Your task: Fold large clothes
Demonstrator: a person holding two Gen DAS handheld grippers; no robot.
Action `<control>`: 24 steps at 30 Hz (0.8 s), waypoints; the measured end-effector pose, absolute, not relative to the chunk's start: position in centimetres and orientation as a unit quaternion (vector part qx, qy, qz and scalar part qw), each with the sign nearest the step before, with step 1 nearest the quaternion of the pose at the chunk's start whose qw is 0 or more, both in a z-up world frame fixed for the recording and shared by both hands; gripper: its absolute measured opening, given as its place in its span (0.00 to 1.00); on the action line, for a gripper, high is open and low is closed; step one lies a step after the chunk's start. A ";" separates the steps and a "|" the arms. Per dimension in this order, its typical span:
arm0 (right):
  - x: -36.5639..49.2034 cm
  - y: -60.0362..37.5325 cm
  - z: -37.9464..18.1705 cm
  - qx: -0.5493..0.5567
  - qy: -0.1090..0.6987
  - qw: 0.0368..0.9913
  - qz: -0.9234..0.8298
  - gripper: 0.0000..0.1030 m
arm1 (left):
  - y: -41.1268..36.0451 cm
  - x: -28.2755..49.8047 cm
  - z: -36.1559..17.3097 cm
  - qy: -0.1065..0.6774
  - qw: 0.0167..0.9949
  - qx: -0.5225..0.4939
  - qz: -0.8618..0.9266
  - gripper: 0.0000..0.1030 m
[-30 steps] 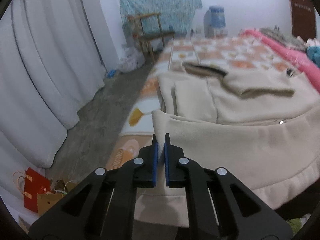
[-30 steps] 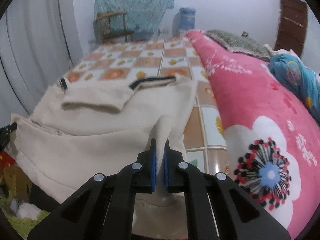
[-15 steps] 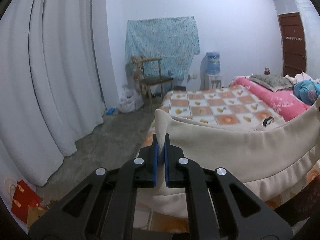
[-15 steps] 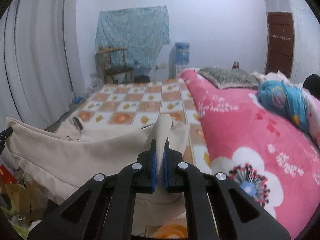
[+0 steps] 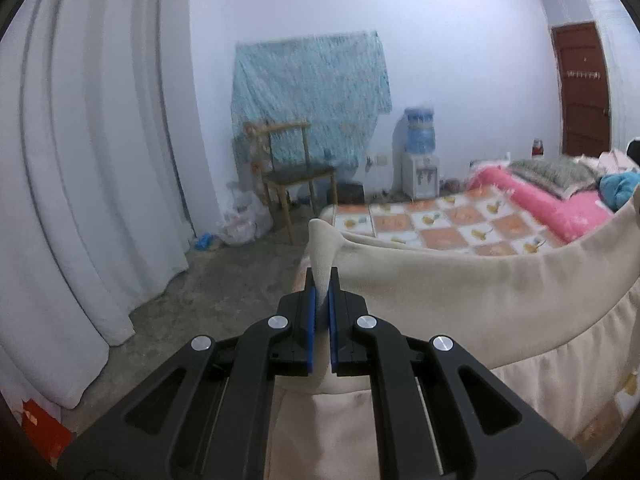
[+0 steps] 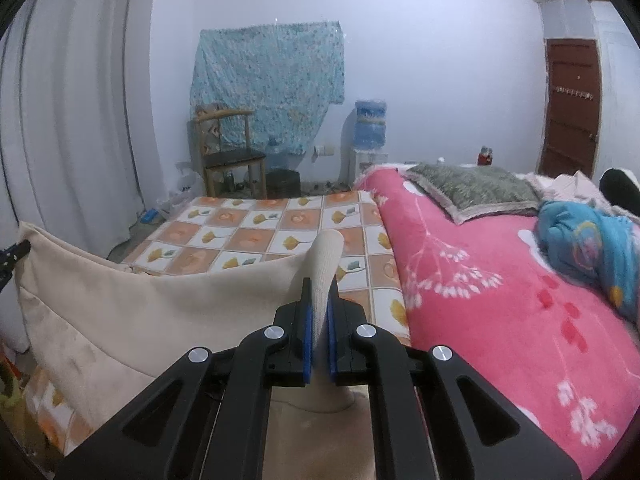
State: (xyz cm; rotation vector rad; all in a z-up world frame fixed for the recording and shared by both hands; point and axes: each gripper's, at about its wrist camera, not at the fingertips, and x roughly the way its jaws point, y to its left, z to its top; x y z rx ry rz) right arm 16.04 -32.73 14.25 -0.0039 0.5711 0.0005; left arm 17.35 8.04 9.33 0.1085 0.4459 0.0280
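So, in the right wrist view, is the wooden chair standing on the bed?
No, the wooden chair stands on the floor beyond the far end of the bed, against the wall.

Soft matt beige cloth garment, matt black plastic fingers, plush pink blanket, wooden chair.
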 end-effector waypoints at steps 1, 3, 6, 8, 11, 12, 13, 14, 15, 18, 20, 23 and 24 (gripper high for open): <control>17.4 -32.8 13.4 0.000 0.290 0.957 0.000 0.06 | 8.1 18.6 8.6 0.233 0.971 0.051 0.010 0.05; 20.3 -33.5 10.9 0.017 0.316 0.948 -0.001 0.06 | 8.2 22.3 6.0 0.281 0.959 0.041 0.002 0.05; 24.7 -34.8 6.0 0.036 0.388 0.921 -0.012 0.11 | 8.3 26.5 1.4 0.361 0.931 0.046 0.011 0.12; 26.7 -35.8 2.8 0.047 0.447 0.892 -0.042 0.15 | 8.7 28.4 -1.3 0.405 0.912 0.057 0.034 0.23; 26.0 -37.8 2.2 0.103 0.455 0.883 -0.053 0.21 | 10.3 28.1 -1.3 0.405 0.913 0.024 0.039 0.33; 25.5 -38.0 2.7 0.105 0.447 0.886 -0.057 0.24 | 10.7 27.5 -0.6 0.392 0.919 0.014 0.038 0.35; 24.6 -38.1 3.7 0.097 0.434 0.893 -0.065 0.27 | 11.1 26.7 0.3 0.377 0.926 0.002 0.029 0.38; 23.9 -38.2 4.4 0.091 0.424 0.899 -0.067 0.30 | 11.2 26.0 1.0 0.367 0.930 -0.004 0.020 0.41; 22.7 -38.0 5.5 0.086 0.410 0.906 -0.057 0.32 | 11.3 25.1 1.7 0.356 0.934 -0.012 0.005 0.42; 19.6 -37.0 7.4 0.080 0.393 0.916 -0.007 0.39 | 10.9 22.2 3.0 0.345 0.936 -0.029 -0.060 0.52; 17.9 -35.8 7.8 0.072 0.399 0.913 0.041 0.45 | 10.1 20.6 2.9 0.356 0.928 -0.035 -0.107 0.65; 15.0 -33.3 6.7 0.046 0.433 0.894 0.109 0.50 | 8.6 18.5 1.4 0.385 0.910 -0.043 -0.145 0.74; 13.9 -32.5 5.9 0.033 0.446 0.886 0.118 0.52 | 8.3 18.1 0.6 0.398 0.905 -0.042 -0.143 0.75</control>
